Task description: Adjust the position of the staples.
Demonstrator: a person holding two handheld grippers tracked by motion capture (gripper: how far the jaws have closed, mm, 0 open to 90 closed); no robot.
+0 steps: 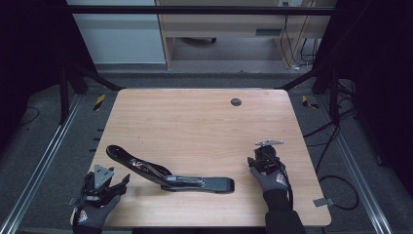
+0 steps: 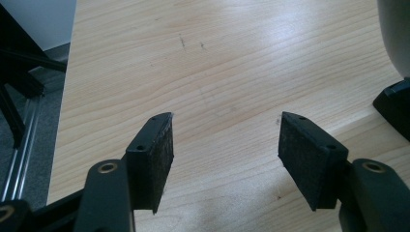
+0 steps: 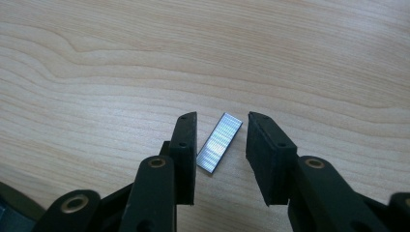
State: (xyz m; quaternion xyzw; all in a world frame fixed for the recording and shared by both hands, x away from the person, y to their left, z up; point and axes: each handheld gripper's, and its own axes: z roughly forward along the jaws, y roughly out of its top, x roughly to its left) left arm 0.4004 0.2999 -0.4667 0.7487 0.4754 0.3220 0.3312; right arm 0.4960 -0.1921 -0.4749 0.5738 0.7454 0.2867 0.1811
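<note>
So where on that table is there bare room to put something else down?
Most of the table is bare: the whole far half up to the small round hole. The near edge is crowded: the opened black stapler sprawls between the left gripper and the right gripper, whose open jaws straddle a strip of staples.

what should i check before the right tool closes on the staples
1. Staples between the right tool pads: ok, strip lies flat on the table.
2. Pads touching strip: cannot tell, one pad sits very close.
3. Strip square to pads: not ok, it lies slightly slanted.
4. Stapler opened: ok, arm raised.
5. Left tool free: ok, open, nothing between pads.
6. Stapler steadied: not ok, nothing holds it.
</note>
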